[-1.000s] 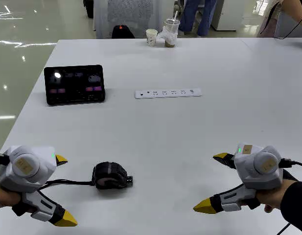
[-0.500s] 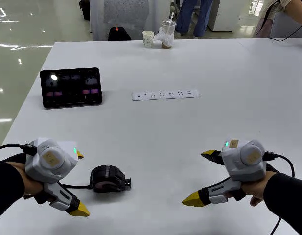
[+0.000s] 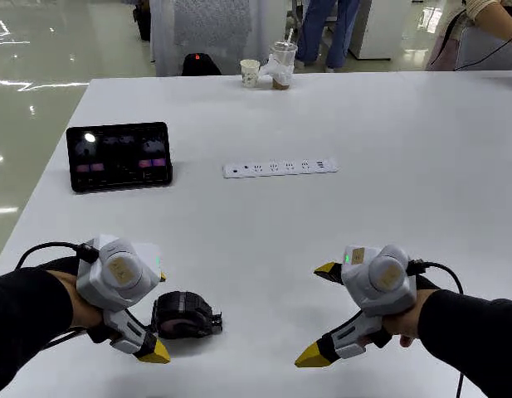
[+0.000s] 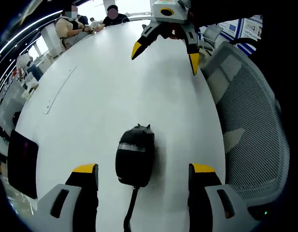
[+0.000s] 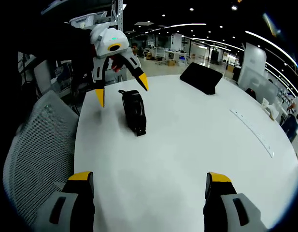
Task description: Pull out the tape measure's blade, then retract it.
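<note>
Plainly, the tape measure lay on the white table near its front edge, just ahead of the left gripper. It was a compact black case with rounded corners and a ribbed, rubbery-looking shell. In the head view its upturned side bore a round, dull reddish face. A thin black cord trailed from its rear end back toward the left gripper. A small tab stuck out of the end facing the right gripper; it may have been the blade's hook, though it was too small to be sure.

In the left gripper view the tape measure sat between the yellow-tipped jaws of the left gripper, which stood wide apart with bare table on each side of the case. The right gripper faced it from well across the table, its jaws also spread wide and holding nothing. A dark tablet and a white power strip lay farther back.
</note>
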### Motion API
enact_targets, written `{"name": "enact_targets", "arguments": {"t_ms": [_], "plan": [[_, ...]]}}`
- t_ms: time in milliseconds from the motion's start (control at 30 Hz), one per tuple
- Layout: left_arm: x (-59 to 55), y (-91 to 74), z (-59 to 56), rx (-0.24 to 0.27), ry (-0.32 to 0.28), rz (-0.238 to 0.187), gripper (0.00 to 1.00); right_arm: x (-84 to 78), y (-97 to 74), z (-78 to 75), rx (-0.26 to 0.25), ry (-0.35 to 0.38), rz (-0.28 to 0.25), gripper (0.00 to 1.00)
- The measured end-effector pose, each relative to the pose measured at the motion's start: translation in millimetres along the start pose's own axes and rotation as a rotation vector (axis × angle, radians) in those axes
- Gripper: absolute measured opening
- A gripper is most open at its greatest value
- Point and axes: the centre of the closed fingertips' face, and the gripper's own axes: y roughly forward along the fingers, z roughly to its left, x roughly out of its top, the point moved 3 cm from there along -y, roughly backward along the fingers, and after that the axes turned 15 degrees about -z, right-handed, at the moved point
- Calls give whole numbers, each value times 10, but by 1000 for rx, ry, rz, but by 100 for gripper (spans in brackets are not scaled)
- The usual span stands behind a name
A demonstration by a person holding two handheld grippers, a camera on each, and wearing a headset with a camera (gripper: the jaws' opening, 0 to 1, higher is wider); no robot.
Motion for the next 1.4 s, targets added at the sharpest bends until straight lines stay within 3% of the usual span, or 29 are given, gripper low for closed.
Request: {"name": "enact_targets", "arguments": {"t_ms": [367, 600, 900, 1000, 1133, 1200, 1267, 1400], "plan": [[44, 188, 15, -32, 42, 36, 63, 159, 250, 15, 34, 2, -14, 96], [26, 237, 97, -7, 58, 60, 50, 274, 377, 13, 55, -13, -24, 97], [4, 320, 152, 25, 64, 75, 44, 291, 581, 3, 95, -46, 5, 95], [1, 339, 126, 12, 36, 71, 39, 292, 635, -21, 105, -52, 12, 91], [-5, 373, 86, 1, 39, 71, 32, 293, 697, -24, 108, -59, 22, 88], [-17, 398, 94, 14, 53, 63, 32, 293, 739, -15, 120, -72, 27, 83], [-11, 403, 101, 44, 16, 48, 33, 308, 781, -1, 129, -79, 22, 80], [-24, 417, 106, 67, 16, 28, 34, 293, 870, 57, 167, -84, 34, 70]]}}
